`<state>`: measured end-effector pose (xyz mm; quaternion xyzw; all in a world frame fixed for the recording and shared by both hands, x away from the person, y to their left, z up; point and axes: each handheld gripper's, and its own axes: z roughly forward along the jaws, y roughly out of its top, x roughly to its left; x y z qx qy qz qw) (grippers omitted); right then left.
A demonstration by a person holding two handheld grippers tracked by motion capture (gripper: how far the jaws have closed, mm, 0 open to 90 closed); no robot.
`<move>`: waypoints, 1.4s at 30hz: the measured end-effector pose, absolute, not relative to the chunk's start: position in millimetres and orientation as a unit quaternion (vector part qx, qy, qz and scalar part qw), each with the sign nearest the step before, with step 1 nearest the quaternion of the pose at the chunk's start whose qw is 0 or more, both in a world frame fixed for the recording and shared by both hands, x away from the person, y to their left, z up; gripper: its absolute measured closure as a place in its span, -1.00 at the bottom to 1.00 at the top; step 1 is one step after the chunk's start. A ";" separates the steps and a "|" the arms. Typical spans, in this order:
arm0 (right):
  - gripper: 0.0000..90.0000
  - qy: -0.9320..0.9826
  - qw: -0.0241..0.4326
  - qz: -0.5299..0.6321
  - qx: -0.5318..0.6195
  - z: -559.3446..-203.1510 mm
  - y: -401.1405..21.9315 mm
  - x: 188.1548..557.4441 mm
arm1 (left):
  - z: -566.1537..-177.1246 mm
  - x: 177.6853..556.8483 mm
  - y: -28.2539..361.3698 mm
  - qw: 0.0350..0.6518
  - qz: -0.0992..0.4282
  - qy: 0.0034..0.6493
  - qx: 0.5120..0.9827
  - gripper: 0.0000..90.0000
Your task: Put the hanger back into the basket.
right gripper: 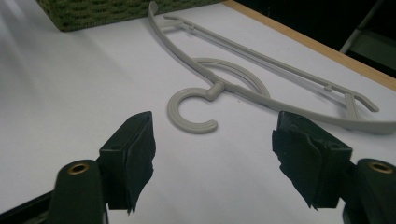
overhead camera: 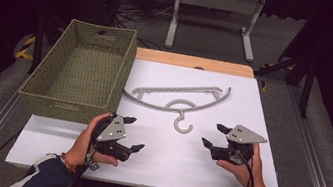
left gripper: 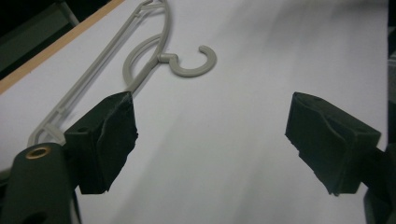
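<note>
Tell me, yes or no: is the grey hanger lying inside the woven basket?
No. The grey hanger lies flat on the white tabletop, to the right of the woven basket.

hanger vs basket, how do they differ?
The hanger is pale grey, thin and lies flat; the basket is green, woven, deep and stands upright. The hanger lies mid-table between the grippers' reach, while the basket sits at the left edge. Both rest on the white table, untouched.

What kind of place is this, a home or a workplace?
Probably a lab or test room: a white table on grey carpet, loose cables behind it, and a person's hands holding the left gripper and right gripper.
</note>
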<state>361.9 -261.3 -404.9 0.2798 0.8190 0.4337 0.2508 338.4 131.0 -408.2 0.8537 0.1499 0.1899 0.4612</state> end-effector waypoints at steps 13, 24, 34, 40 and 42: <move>-0.04 0.908 0.222 0.289 0.209 -397.2 -211.6 452.0 | -445.1 312.2 210.2 0.429 0.212 0.228 0.848 -0.77; 0.16 0.946 0.148 0.246 0.150 -404.8 -160.5 495.3 | -447.7 311.5 225.1 0.448 0.193 0.248 0.837 -0.77; 0.30 0.973 0.120 0.161 0.115 -402.9 -109.0 520.4 | -446.6 312.3 221.3 0.462 0.176 0.236 0.837 -0.76; 0.47 0.977 0.091 0.135 0.135 -418.6 -106.7 534.2 | -448.2 310.4 219.2 0.459 0.169 0.226 0.843 -0.76; 0.50 0.978 0.091 0.134 0.130 -419.5 -106.6 535.7 | -448.2 310.5 218.1 0.461 0.165 0.225 0.842 -0.76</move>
